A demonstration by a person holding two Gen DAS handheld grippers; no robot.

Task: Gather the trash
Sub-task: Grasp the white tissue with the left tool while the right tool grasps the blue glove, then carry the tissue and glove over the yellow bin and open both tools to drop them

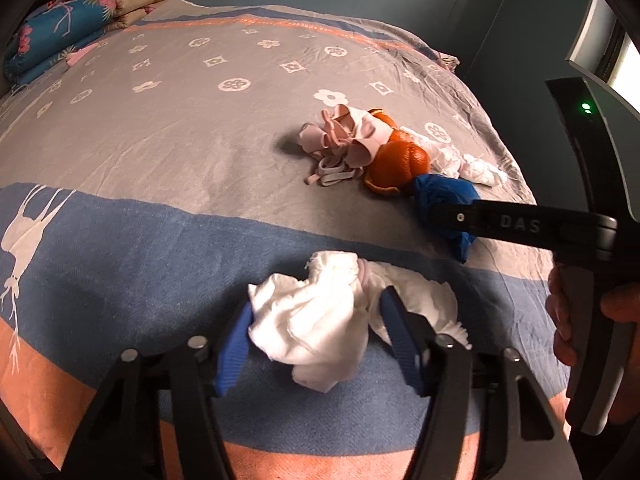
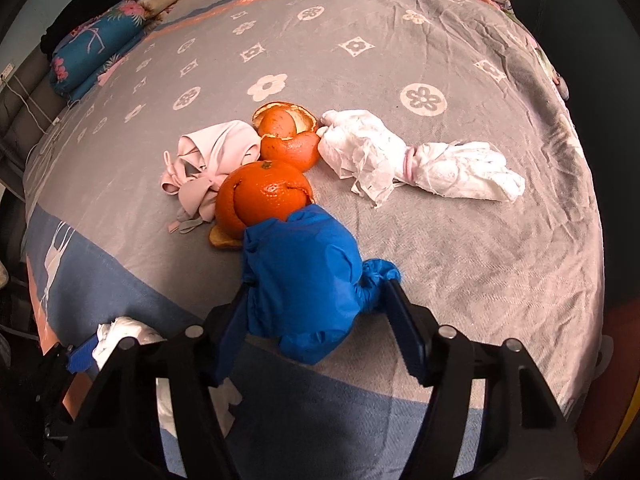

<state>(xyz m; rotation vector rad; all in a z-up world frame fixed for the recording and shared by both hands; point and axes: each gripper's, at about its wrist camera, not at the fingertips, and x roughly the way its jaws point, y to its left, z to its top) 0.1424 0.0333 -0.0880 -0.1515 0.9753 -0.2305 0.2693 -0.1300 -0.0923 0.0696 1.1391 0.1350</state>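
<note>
Left tool point(image 1: 316, 336) clamps white tissue point(image 1: 320, 320); right tool point(image 2: 316, 316) pinches blue glove point(image 2: 300, 276) beside orange peel point(image 2: 264, 196); loose glove may slip out.

Bed point(image 2: 460, 240), grey patterned cover: orange peels point(image 2: 266, 196), pink mask point(image 2: 212, 156), tissues point(image 2: 420, 160), blue glove point(image 2: 304, 276).

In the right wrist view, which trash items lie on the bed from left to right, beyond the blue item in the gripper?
Pink fabric mask → orange peel → white crumpled tissue.
</note>
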